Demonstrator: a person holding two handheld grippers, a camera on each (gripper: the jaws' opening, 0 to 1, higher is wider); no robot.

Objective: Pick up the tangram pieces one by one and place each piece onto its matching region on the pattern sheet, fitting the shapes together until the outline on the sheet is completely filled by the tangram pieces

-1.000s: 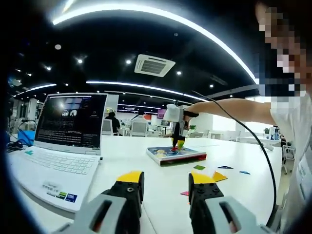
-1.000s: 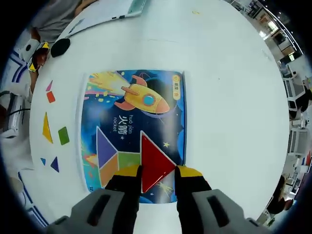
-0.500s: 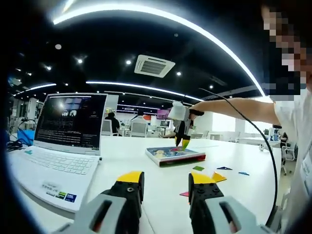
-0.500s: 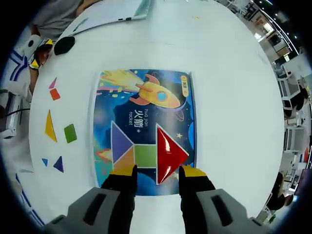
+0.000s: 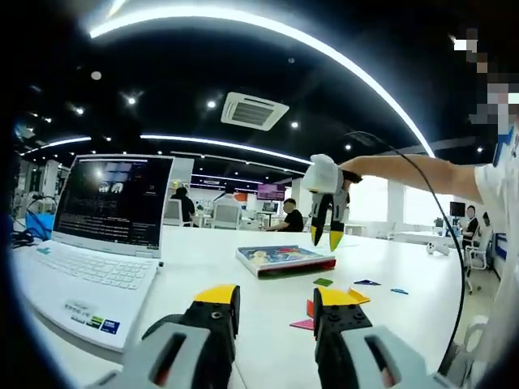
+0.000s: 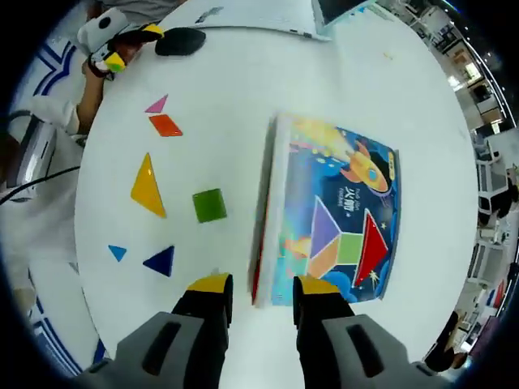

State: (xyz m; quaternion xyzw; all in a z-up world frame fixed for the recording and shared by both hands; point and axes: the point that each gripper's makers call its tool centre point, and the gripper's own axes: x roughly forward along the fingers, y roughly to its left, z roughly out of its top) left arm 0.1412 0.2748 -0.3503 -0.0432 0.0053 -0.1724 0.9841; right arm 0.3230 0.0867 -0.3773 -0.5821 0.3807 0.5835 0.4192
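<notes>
The pattern sheet, a rocket picture book, lies on the white table. A red triangle piece rests on its printed outline. To the sheet's left lie loose pieces: green square, yellow triangle, orange parallelogram, pink triangle and two blue triangles. My right gripper hovers open over the sheet's left edge, holding nothing. In the left gripper view it hangs above the book. My left gripper stays low over the table, open, with nothing between its fingers.
A white laptop stands open at the left in the left gripper view. A black mouse lies near my left gripper at the table's far side. A cable trails from the right gripper. A person's arm reaches over the table.
My right gripper let go of the red triangle on the sheet, rose, and moved left over the sheet's edge toward the loose pieces. The left gripper has barely moved.
</notes>
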